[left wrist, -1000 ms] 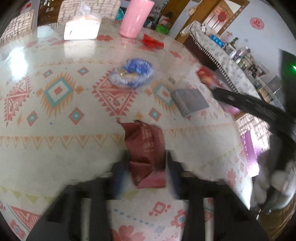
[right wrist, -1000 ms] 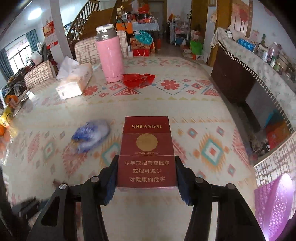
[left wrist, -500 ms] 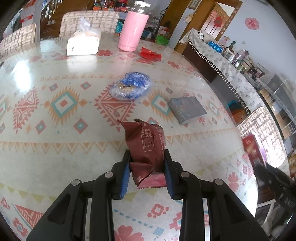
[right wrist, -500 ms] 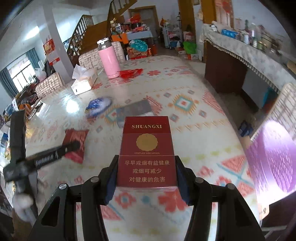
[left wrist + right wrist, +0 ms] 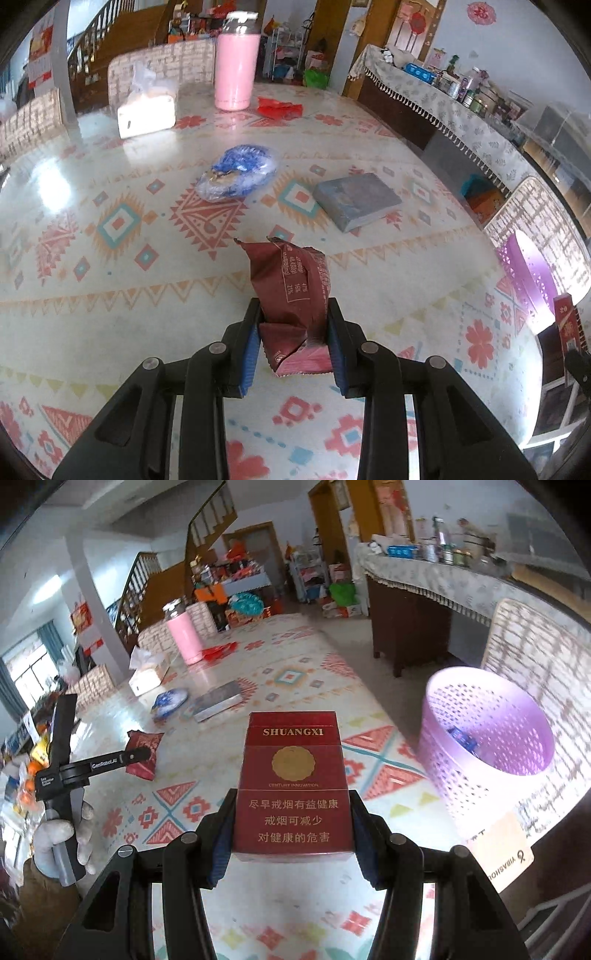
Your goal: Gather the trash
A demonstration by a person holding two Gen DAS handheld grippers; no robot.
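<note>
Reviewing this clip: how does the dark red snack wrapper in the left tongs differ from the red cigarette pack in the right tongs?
The dark red crumpled foil snack wrapper is creased and torn open on top; the red rectangular cardboard cigarette pack is rigid, flat-faced and closed. The wrapper carries small white nutrition print; the pack shows gold lettering and a round gold emblem. The wrapper buckles between the left tongs; the pack fills the right tongs squarely. Both are red trash, gripped upright.
</note>
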